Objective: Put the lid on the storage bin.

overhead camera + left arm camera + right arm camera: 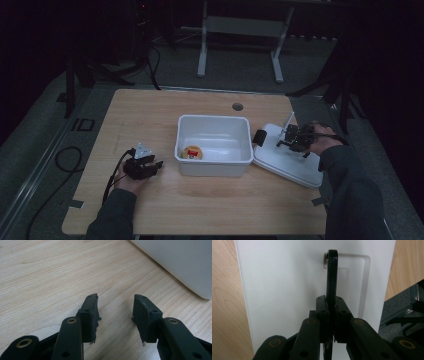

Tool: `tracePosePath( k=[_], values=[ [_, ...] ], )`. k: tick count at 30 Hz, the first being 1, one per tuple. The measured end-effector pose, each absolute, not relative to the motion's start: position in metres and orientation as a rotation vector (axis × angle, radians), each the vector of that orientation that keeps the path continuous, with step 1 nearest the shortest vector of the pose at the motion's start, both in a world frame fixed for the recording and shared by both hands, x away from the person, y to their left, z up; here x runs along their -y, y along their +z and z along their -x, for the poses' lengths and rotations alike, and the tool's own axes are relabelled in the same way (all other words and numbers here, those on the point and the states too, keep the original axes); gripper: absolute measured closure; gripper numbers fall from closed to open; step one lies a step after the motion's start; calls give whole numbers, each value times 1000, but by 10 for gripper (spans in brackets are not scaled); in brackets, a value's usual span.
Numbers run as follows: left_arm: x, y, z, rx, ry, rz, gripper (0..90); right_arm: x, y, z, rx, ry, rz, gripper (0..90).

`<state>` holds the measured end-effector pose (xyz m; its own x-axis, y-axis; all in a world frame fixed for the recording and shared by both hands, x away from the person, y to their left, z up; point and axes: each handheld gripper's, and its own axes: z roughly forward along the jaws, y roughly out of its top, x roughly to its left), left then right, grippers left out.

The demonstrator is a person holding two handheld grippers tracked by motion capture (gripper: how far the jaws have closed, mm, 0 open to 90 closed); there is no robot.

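- Clearly the right gripper [331,315] has its jaws clamped together on the black handle [332,275] of the white lid [287,160], which lies flat on the table [150,115] just right of the white tub [215,145].
- Gripping the thin handle edge-on likely gives a firm hold for lifting the lid over to the tub.
- Meanwhile the left gripper [115,312] rests on the wood at the tub's near left corner, jaws apart and holding nothing, probably ready to steady the tub.
- Inside the tub, near its left wall, sits a small round yellow container [192,152].
- The lid's right corner overhangs the table edge; open wood lies near and far of the tub.
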<state>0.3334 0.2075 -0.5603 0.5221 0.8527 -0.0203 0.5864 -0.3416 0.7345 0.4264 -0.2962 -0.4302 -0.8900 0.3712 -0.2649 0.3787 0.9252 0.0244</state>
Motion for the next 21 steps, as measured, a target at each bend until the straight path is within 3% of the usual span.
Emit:
tracePosePath(
  k=[21],
  values=[
    [-208, -560, -334, -1166, 483, -2059, 558, 310, -396, -421, -2786, -33, -548, 845]
  ],
)
